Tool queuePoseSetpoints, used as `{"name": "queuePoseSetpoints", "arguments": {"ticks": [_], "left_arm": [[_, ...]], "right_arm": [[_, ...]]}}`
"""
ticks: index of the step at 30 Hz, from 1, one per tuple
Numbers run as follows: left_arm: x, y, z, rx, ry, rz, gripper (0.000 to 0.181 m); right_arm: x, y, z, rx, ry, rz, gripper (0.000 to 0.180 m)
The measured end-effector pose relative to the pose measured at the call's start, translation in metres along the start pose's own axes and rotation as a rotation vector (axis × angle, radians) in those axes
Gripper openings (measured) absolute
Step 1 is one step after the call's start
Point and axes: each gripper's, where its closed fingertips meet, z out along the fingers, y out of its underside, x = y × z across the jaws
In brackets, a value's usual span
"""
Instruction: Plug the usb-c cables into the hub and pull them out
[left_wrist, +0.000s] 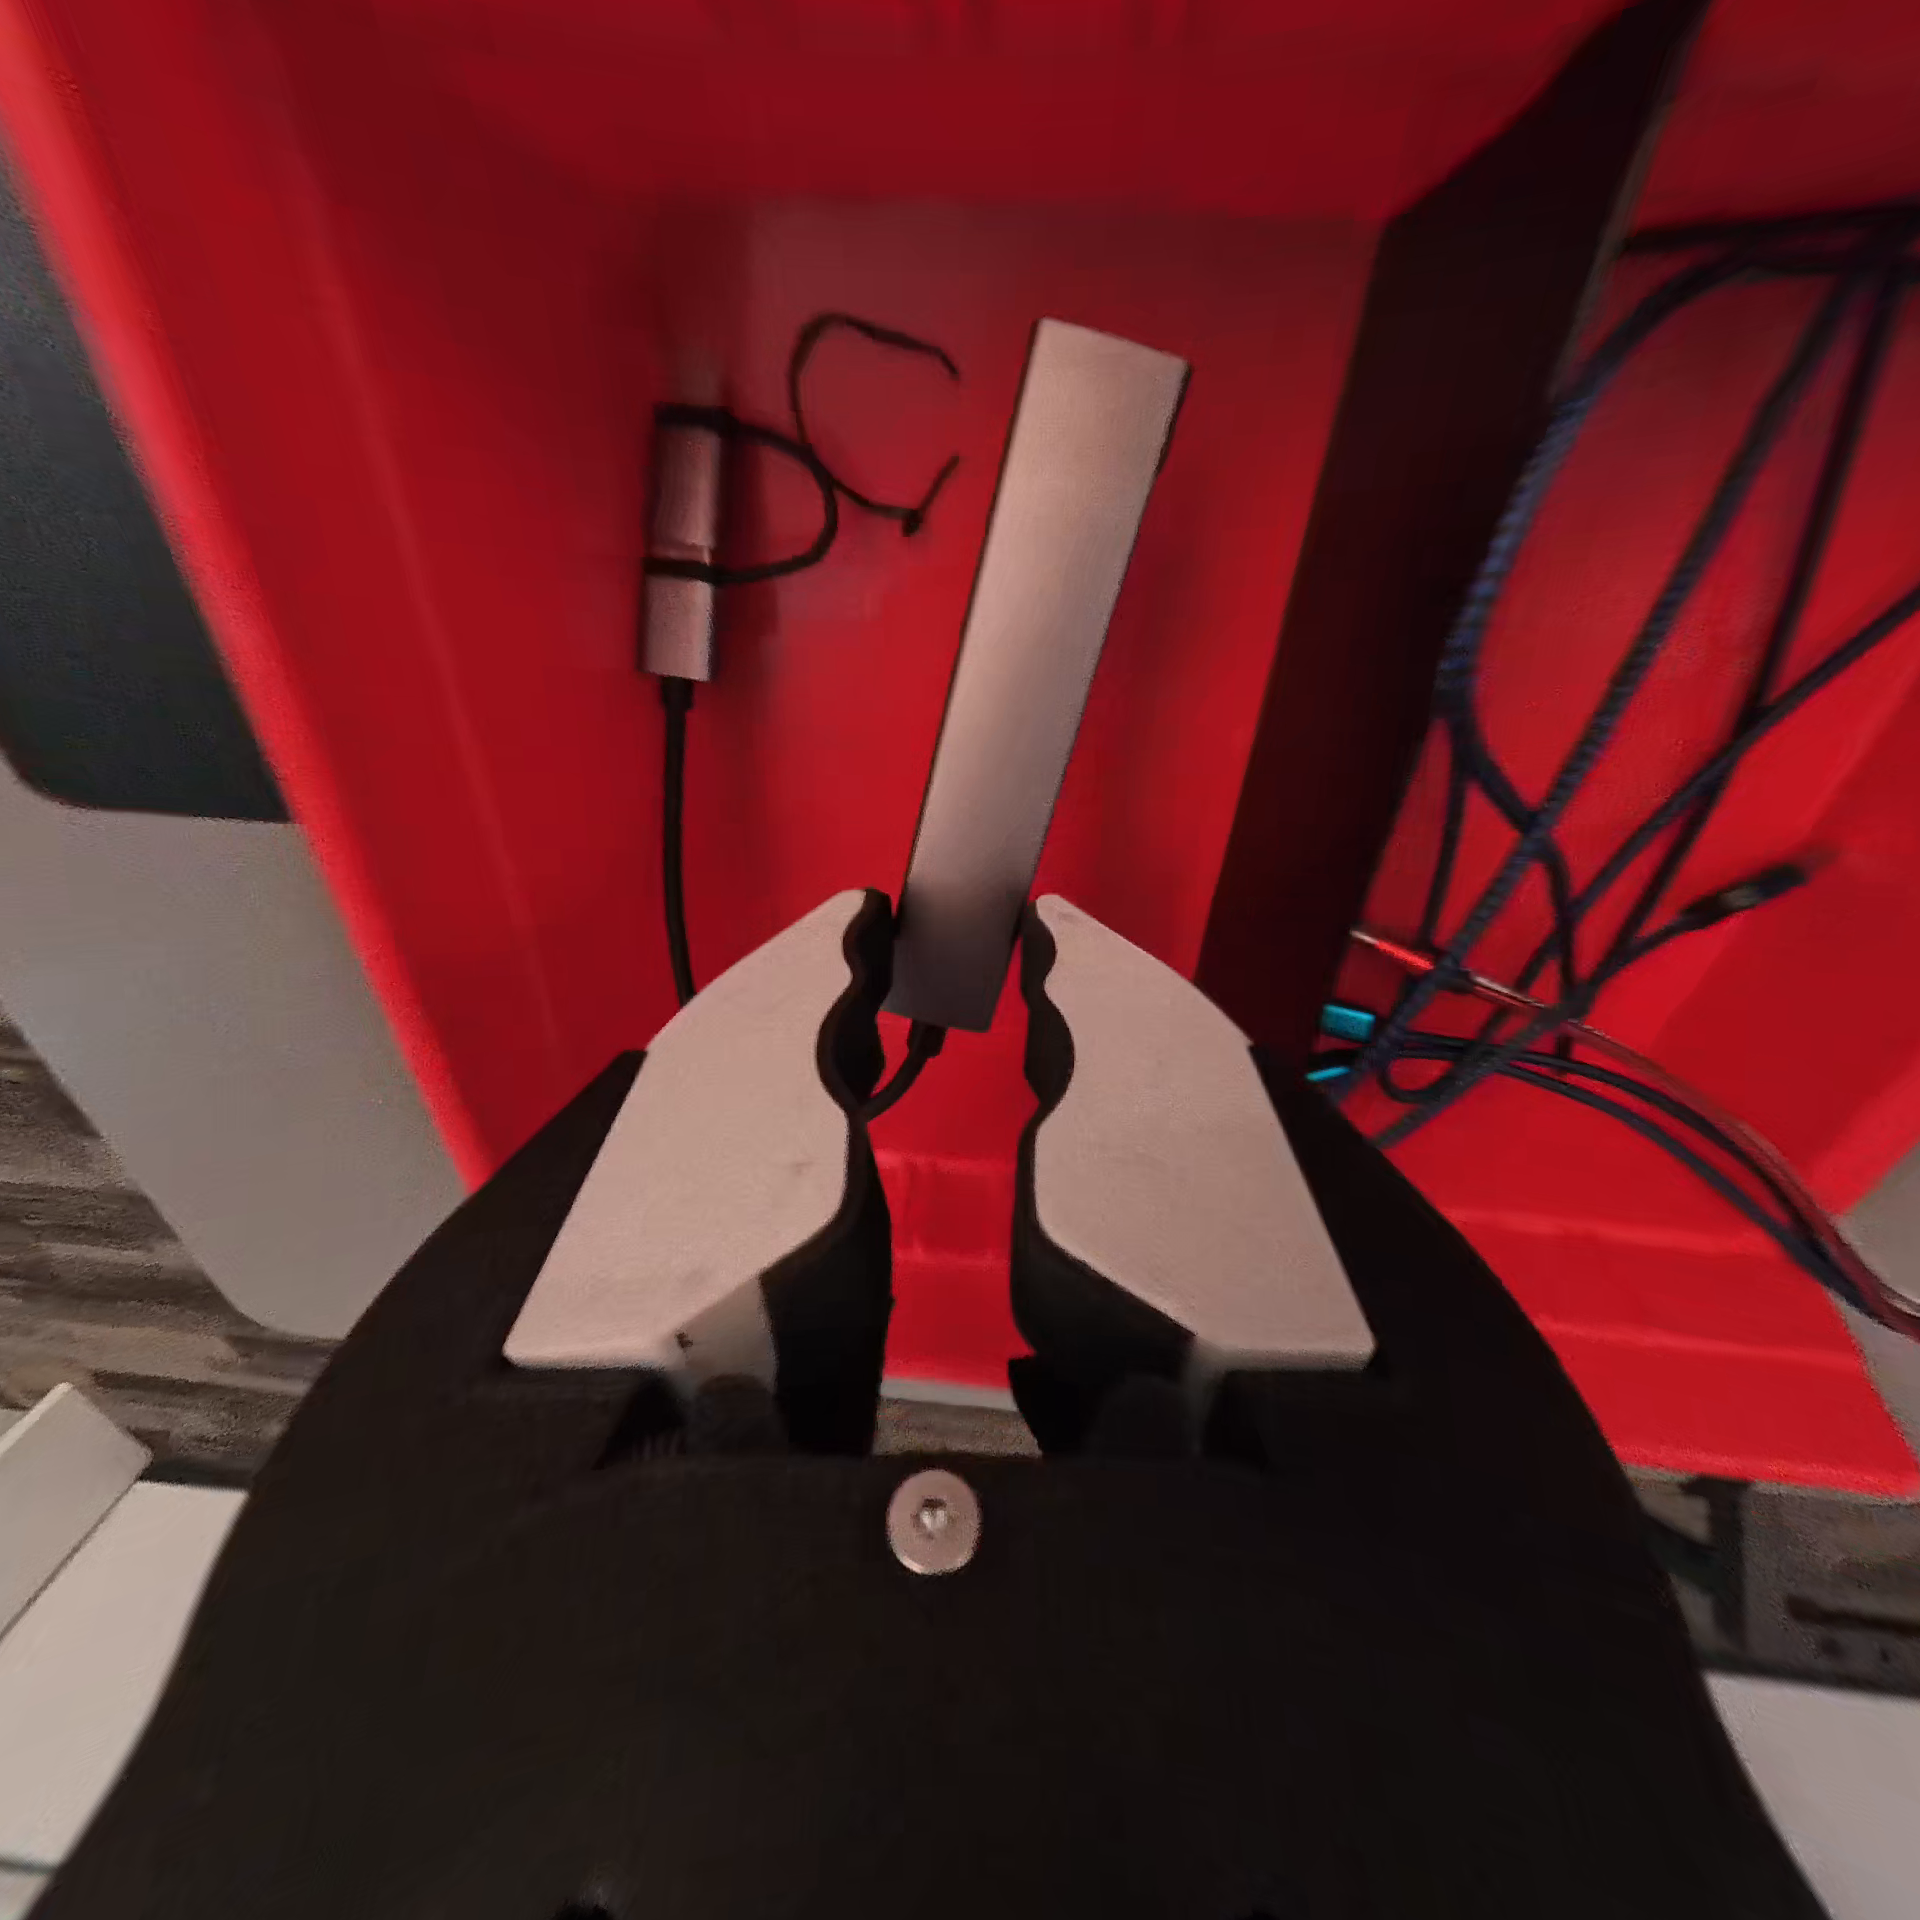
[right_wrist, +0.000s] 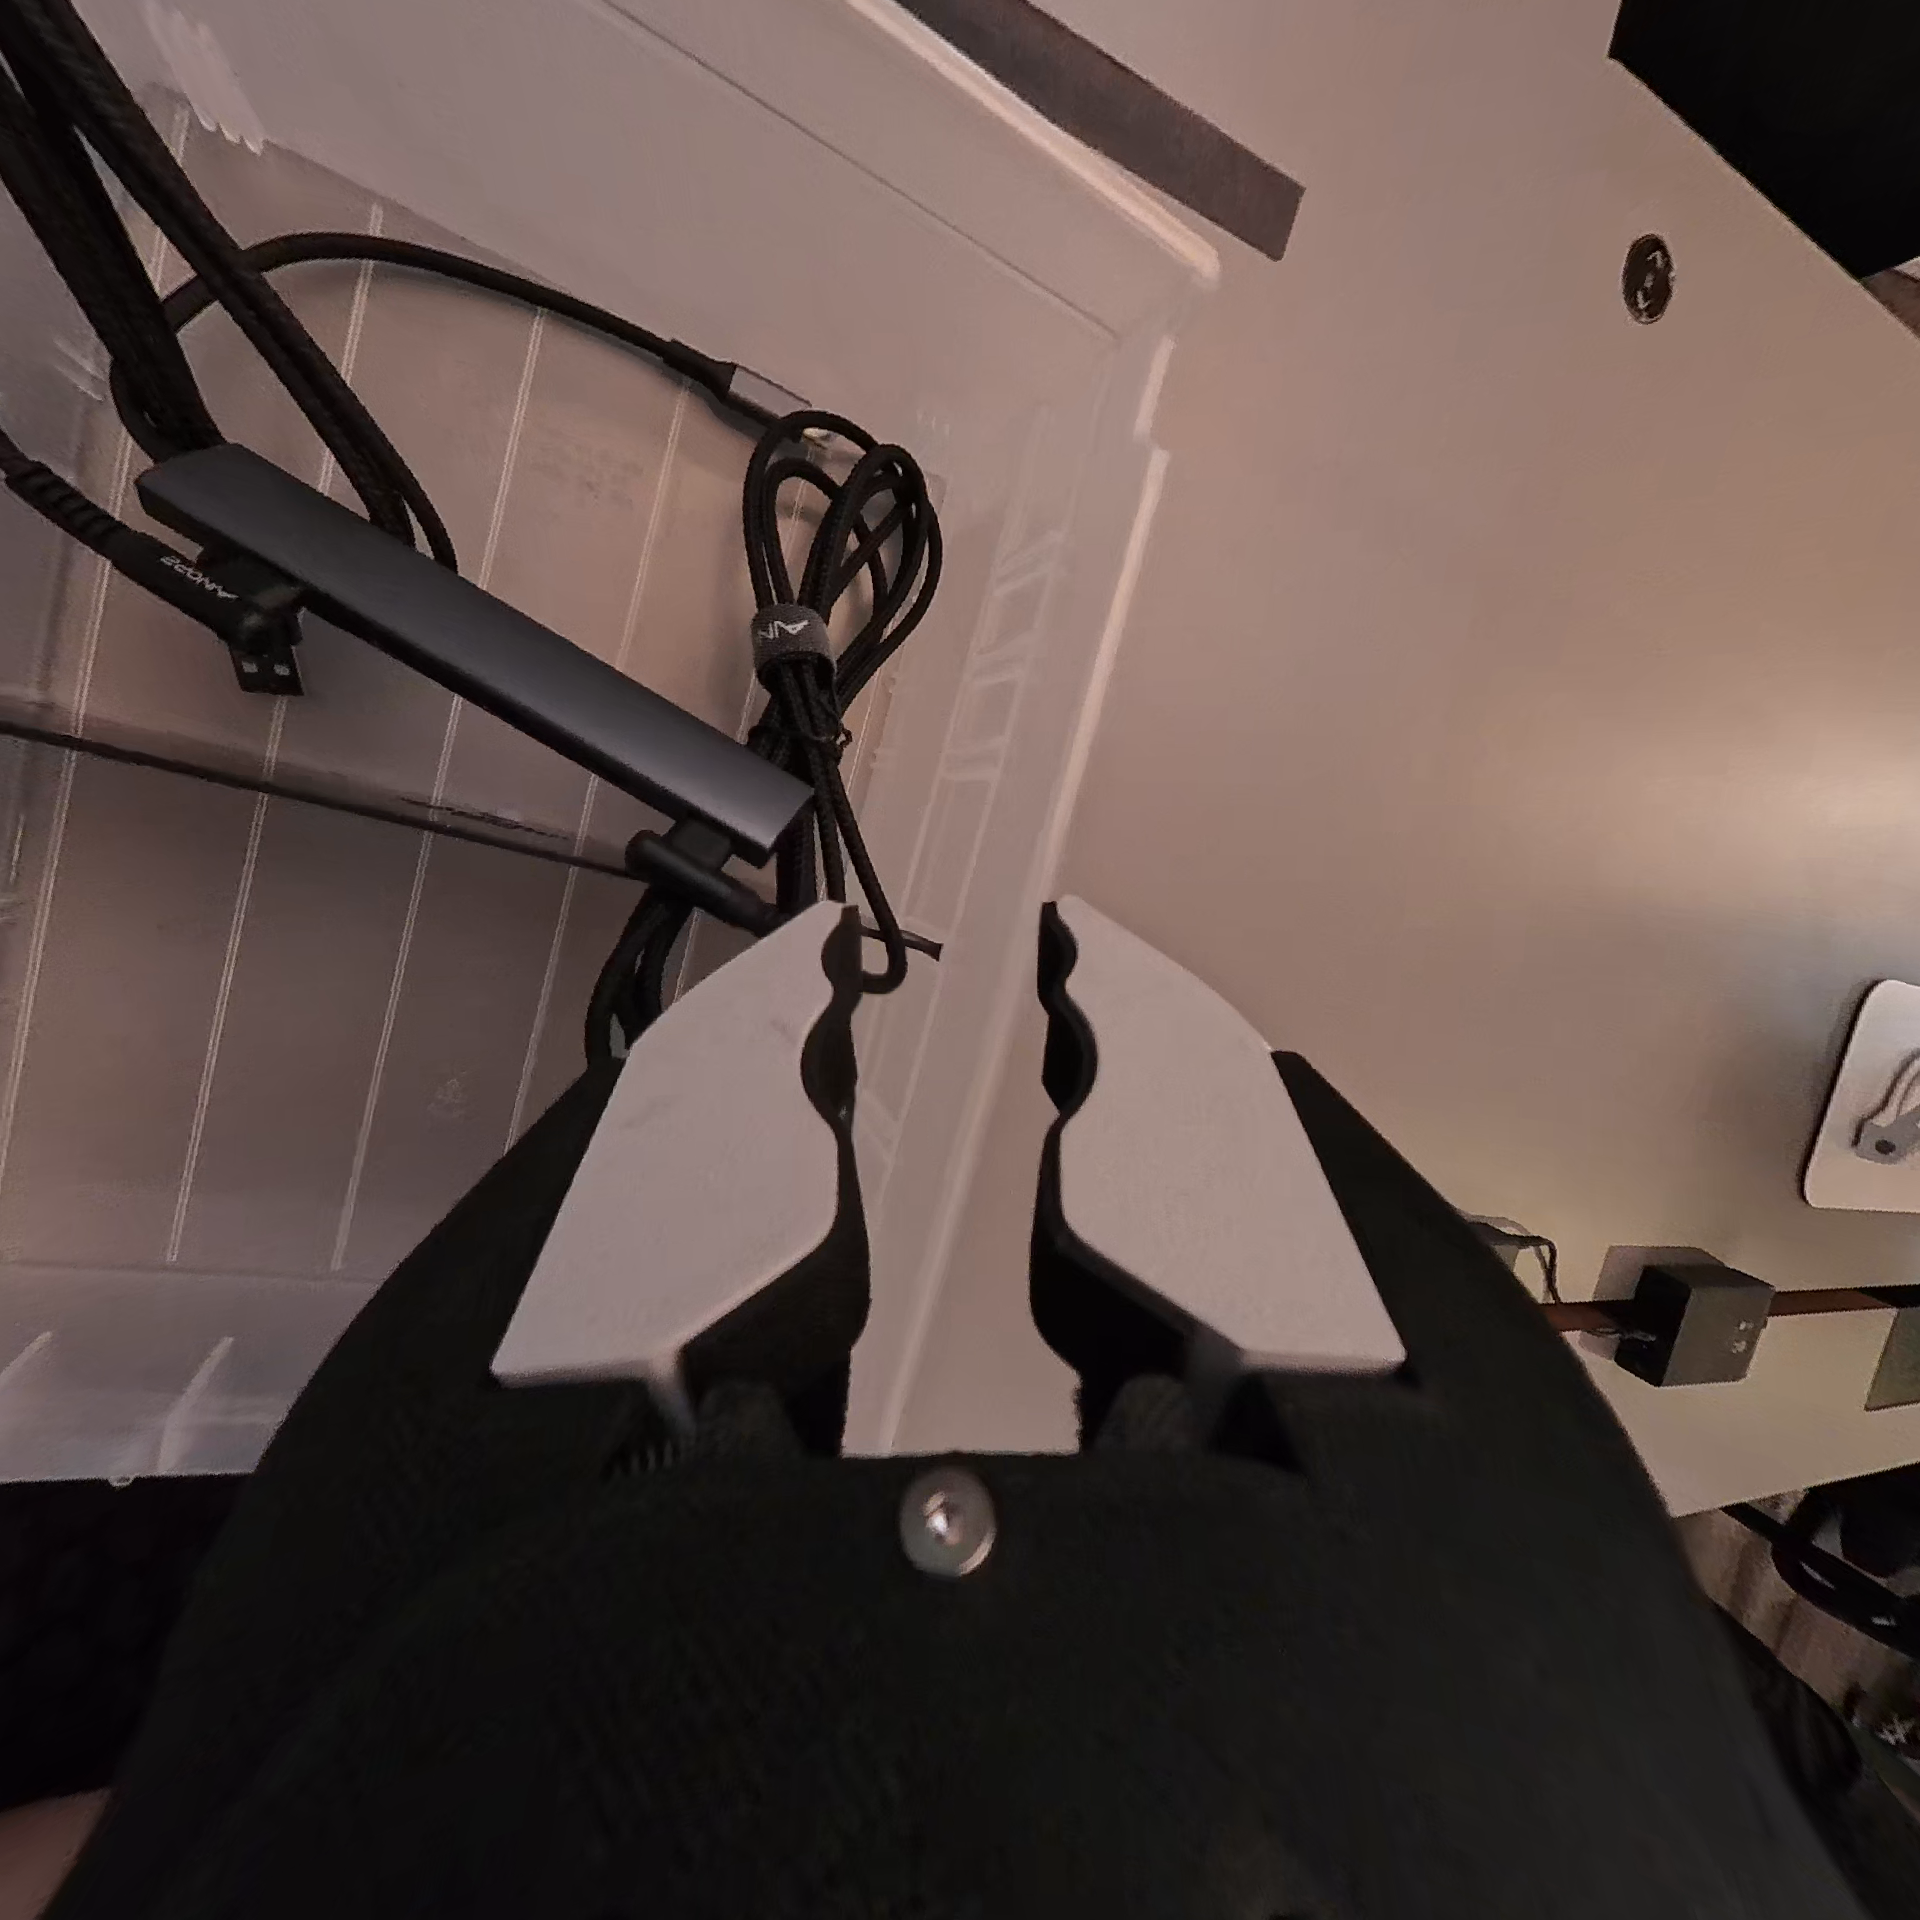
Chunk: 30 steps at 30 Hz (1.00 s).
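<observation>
Red-lined bin walls (left_wrist: 468, 520) fill the left wrist view, where the grey hub (left_wrist: 1039, 665) is clamped by its near end in the narrow jaws of the left gripper (left_wrist: 956, 940), its length pointing away and its own lead trailing from the gripped end between the jaws. Judged as the steadying step before plugging, the hub is best held firm and level so that its ports are presented squarely. The right gripper (right_wrist: 948, 930) is seen with jaws moderately parted and empty, a bundled black cable (right_wrist: 821, 665) lying just beyond its left fingertip near a dark hub (right_wrist: 468, 634) in a clear bin (right_wrist: 1070, 727).
</observation>
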Motion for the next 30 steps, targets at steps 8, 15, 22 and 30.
{"name": "queuePoseSetpoints", "arguments": {"ticks": [8, 15, 22, 30], "left_arm": [[0.007, -0.020, -0.089, 0.074, -0.103, -0.074, 0.023], [0.019, -0.050, -0.152, 0.024, -0.218, -0.077, 0.023], [0.039, -0.144, -0.188, 0.227, -0.285, -0.132, 0.023], [0.054, -0.239, -0.127, 0.588, -0.156, -0.423, 0.023]], "right_arm": [[0.017, 0.003, -0.024, 0.098, 0.020, 0.083, 0.033], [0.016, -0.015, -0.062, 0.272, 0.038, 0.082, 0.033], [-0.029, -0.084, -0.156, 0.684, 0.060, -0.014, 0.037], [-0.174, -0.148, -0.211, 1.138, -0.209, -0.424, 0.051]]}}
